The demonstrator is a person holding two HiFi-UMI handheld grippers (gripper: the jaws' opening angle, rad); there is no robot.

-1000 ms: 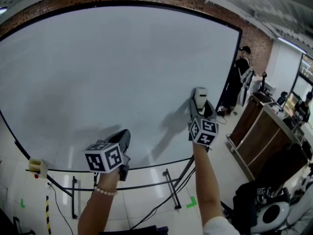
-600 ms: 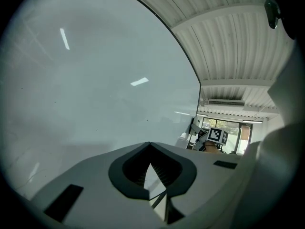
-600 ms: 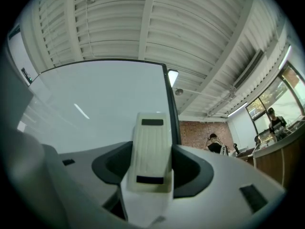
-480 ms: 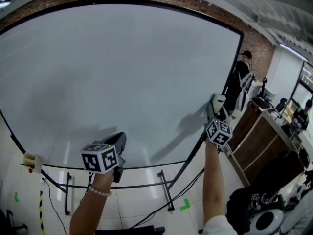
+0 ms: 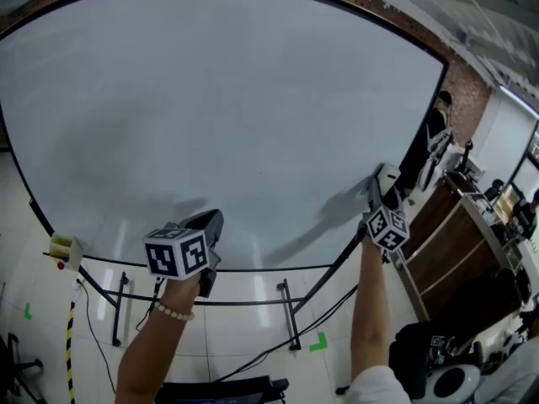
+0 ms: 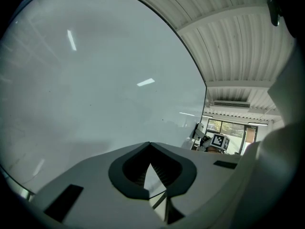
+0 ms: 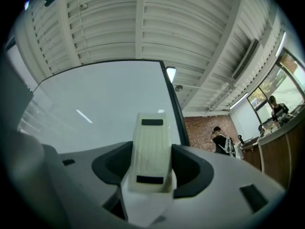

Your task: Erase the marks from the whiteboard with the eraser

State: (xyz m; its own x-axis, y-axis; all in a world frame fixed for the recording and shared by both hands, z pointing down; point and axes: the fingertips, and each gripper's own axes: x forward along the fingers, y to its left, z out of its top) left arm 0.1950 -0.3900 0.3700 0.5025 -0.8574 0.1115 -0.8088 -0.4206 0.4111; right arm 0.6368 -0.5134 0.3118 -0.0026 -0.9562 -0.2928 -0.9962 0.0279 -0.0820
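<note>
A large whiteboard (image 5: 210, 108) fills the head view and shows no marks. My right gripper (image 5: 383, 188) is shut on a cream-white eraser (image 5: 388, 175), held by the board's lower right corner; the right gripper view shows the eraser (image 7: 151, 151) upright between the jaws with the board (image 7: 95, 109) behind it. My left gripper (image 5: 209, 224) hangs near the board's bottom edge, left of centre, its jaws closed with nothing between them (image 6: 151, 175). The board (image 6: 95, 80) looks blank in the left gripper view too.
The board stands on a black metal frame (image 5: 286, 310) over a white tiled floor. A person (image 5: 434, 133) stands past the board's right edge, beside a wooden counter (image 5: 459, 234). A small yellow box (image 5: 61, 247) hangs at the board's lower left.
My right gripper has carried the eraser rightward and down, from the lower middle of the board to its right corner. The left gripper has stayed low near the bottom edge.
</note>
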